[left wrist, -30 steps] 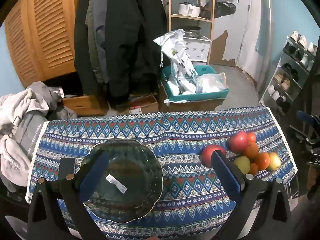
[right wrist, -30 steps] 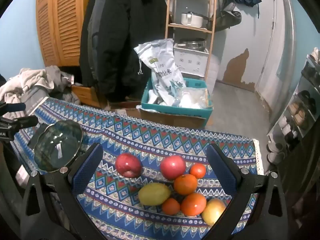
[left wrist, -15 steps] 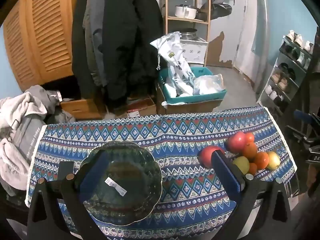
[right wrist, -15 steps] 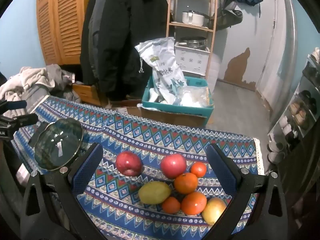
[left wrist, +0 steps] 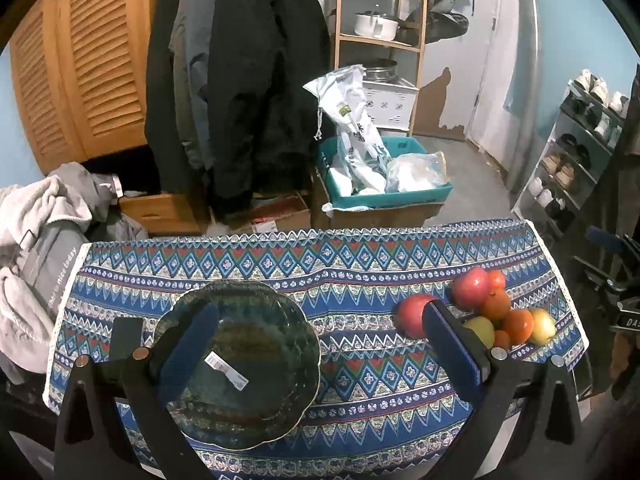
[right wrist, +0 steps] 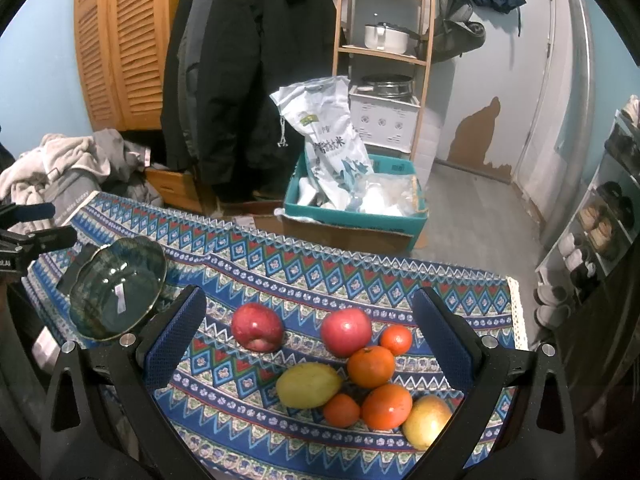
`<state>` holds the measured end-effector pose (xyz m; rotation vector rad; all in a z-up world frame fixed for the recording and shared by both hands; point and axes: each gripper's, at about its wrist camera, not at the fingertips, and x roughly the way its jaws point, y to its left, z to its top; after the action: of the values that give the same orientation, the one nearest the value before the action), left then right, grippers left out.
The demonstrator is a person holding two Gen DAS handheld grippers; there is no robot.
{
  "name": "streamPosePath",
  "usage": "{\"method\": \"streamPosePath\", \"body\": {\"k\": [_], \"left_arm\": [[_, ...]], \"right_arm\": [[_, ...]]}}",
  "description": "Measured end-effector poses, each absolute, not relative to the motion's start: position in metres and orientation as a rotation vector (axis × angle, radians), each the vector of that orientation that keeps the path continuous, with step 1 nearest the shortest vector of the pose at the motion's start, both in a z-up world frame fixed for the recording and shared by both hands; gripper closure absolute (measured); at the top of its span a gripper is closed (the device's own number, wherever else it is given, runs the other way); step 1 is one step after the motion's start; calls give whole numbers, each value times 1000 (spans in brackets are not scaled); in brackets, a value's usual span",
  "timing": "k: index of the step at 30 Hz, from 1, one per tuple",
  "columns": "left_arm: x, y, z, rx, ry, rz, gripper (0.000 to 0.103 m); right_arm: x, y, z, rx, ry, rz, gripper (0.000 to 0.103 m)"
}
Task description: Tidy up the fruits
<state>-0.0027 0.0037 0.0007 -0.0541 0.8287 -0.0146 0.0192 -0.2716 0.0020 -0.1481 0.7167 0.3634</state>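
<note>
A dark green glass bowl (left wrist: 240, 364) with a white sticker sits on the patterned cloth at the table's left; my left gripper (left wrist: 316, 344) hovers open above it. In the right wrist view the bowl (right wrist: 116, 288) lies far left. A pile of fruit sits at the right: two red apples (right wrist: 258, 332) (right wrist: 346, 332), a yellow-green mango (right wrist: 308, 385), several oranges (right wrist: 370, 366) and a yellow apple (right wrist: 426, 422). My right gripper (right wrist: 310, 332) is open over the pile, holding nothing. The same fruit (left wrist: 472, 294) shows at the right in the left wrist view.
The blue patterned tablecloth (left wrist: 344, 264) covers a small table. Beyond its far edge stand a teal crate with bags (left wrist: 384, 176), hanging dark coats (left wrist: 248, 80), a wooden shelf (right wrist: 384, 52) and a shoe rack (left wrist: 576, 152). Clothes (left wrist: 36, 220) are heaped at the left.
Both grippers have drifted slightly back and up, so the table sits a bit lower in both views. The fruit and the bowl have stayed put.
</note>
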Motion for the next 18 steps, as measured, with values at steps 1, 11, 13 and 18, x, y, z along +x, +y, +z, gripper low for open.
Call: {"method": "streamPosePath", "body": {"k": [1,11,13,18], "left_arm": [[-3,4,1,-56,829,-17,0],[-4,2,1,-59,819,-26,0],[-4,2,1,-58,818,-27,0],[-5,1,2,-57,811,-35,0]], "right_arm": [[19,-271,2,-149,716,363,1],[19,-273,3,-151,719,365,1],[19,-275,3,-151,720,365,1],[19,-276,2,-150,720,365,1]]}}
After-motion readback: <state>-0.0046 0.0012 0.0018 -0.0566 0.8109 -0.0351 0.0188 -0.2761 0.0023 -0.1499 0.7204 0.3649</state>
